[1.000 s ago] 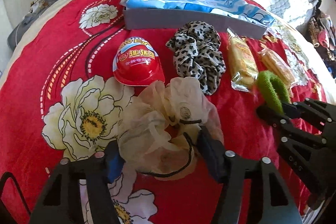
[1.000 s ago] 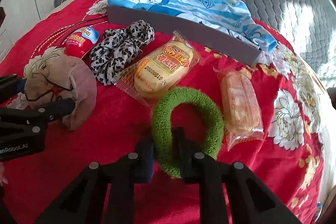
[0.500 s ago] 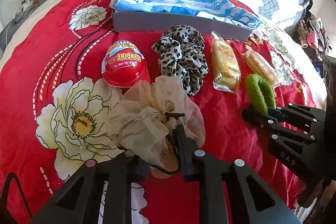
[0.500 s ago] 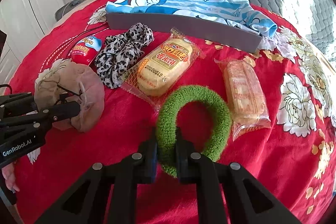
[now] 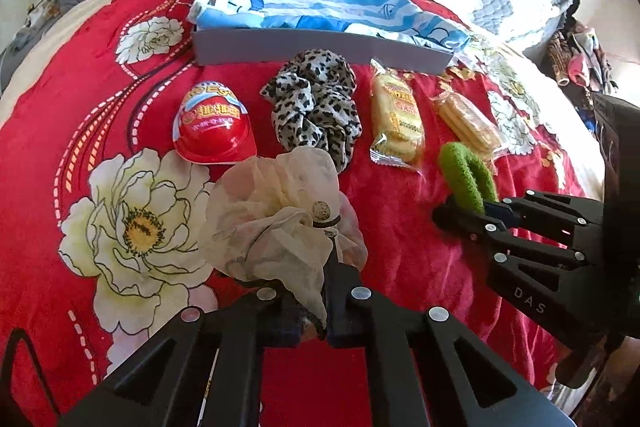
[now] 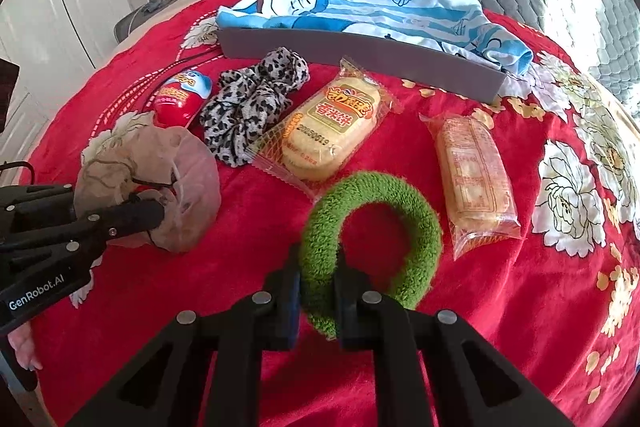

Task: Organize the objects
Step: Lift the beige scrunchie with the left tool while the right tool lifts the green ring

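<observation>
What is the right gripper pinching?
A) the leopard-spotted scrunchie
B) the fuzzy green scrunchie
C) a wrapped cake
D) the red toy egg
B: the right gripper has its jaws shut on the near edge of the fuzzy green scrunchie, while the other things lie untouched on the red blanket.

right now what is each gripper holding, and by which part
The left gripper is shut on the cream scrunchie, pinching its near edge. The right gripper is shut on the green scrunchie, clamped across the ring's near-left side.
</observation>
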The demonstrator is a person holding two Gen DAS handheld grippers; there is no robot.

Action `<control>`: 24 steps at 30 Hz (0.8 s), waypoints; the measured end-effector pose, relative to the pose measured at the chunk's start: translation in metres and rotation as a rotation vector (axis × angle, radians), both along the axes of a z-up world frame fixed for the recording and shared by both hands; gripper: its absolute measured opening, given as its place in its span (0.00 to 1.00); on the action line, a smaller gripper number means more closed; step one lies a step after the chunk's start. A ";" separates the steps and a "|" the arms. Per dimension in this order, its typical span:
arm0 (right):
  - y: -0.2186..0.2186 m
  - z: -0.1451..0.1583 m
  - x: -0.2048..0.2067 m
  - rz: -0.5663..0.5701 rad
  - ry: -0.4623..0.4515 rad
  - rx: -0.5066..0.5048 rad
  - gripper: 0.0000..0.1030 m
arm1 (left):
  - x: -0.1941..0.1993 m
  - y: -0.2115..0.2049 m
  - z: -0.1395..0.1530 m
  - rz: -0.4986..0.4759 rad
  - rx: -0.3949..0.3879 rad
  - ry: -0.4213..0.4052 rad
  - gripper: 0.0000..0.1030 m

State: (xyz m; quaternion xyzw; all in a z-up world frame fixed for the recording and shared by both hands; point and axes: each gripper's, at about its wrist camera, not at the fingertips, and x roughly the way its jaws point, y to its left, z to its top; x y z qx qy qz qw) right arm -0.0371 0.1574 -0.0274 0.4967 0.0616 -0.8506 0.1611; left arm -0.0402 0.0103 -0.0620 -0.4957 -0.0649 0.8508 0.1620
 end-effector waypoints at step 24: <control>0.009 0.039 0.029 0.023 0.022 -0.067 0.12 | 0.020 -0.005 0.027 0.031 0.000 0.011 0.07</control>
